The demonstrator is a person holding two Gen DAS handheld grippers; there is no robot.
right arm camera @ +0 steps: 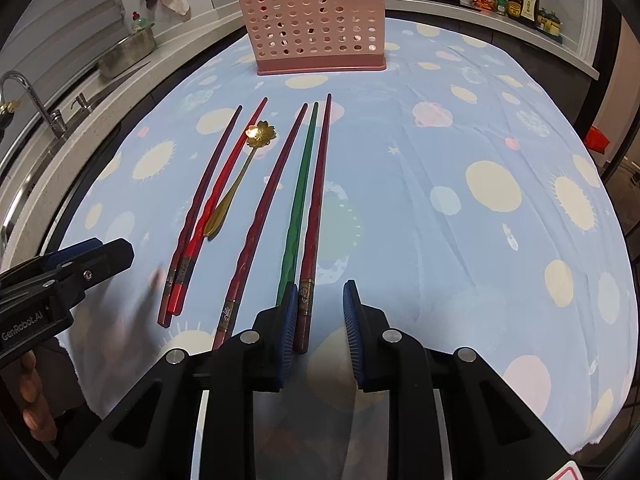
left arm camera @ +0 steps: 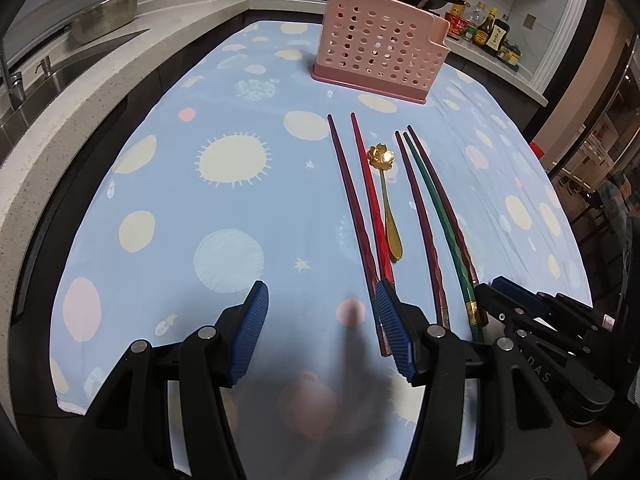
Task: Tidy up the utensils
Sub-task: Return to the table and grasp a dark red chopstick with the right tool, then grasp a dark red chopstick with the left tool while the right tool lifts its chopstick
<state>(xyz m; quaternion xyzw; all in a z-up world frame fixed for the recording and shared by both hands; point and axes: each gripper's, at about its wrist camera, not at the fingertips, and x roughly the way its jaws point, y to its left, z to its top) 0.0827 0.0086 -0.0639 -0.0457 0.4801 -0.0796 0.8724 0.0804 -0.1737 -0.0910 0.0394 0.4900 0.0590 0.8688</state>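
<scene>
Your left gripper (left arm camera: 320, 304) is spread wide over the blue cloth (left arm camera: 240, 208), holding nothing, its right pad over the butts of the dark red chopstick (left arm camera: 352, 208) and bright red chopstick (left arm camera: 370, 200). Your right gripper (right arm camera: 322, 300) is partly spread and empty, its left pad over the green chopstick (right arm camera: 302, 192). Between the chopstick groups lies the gold flower spoon (right arm camera: 236, 176). Beyond stands the pink utensil holder (right arm camera: 316, 24), well apart. Both grippers hang low, pointing forward.

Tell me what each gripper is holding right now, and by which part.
Nothing. The left gripper and right gripper are both open and empty; the chopsticks and spoon lie on the cloth.
</scene>
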